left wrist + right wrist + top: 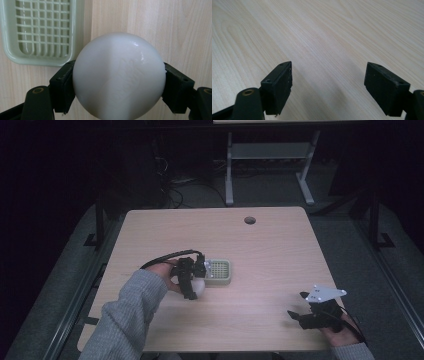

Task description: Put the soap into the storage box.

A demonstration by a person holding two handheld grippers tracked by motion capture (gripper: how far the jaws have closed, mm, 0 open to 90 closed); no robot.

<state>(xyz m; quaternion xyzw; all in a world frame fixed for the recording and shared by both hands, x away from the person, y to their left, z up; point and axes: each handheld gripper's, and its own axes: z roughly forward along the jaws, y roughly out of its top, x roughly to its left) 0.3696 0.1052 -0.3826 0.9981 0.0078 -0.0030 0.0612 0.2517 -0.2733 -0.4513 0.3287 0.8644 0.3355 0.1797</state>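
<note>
A white rounded bar of soap (119,76) with faint raised lettering sits clamped between the two black jaws of my left gripper (119,82). From above, the left gripper (192,282) holds the soap (199,289) just in front of a pale green soap dish (218,271) with a slotted grid, near the table's middle. In the left gripper view the dish (42,30) lies at the upper left, empty. My right gripper (299,307) hovers near the front right of the table, and its jaws (328,87) stand open with only bare wood between them.
The light wooden table (270,255) has a round cable hole (250,220) near its far edge. Beyond it stand a white desk frame (270,165) and loose cables on a dark floor.
</note>
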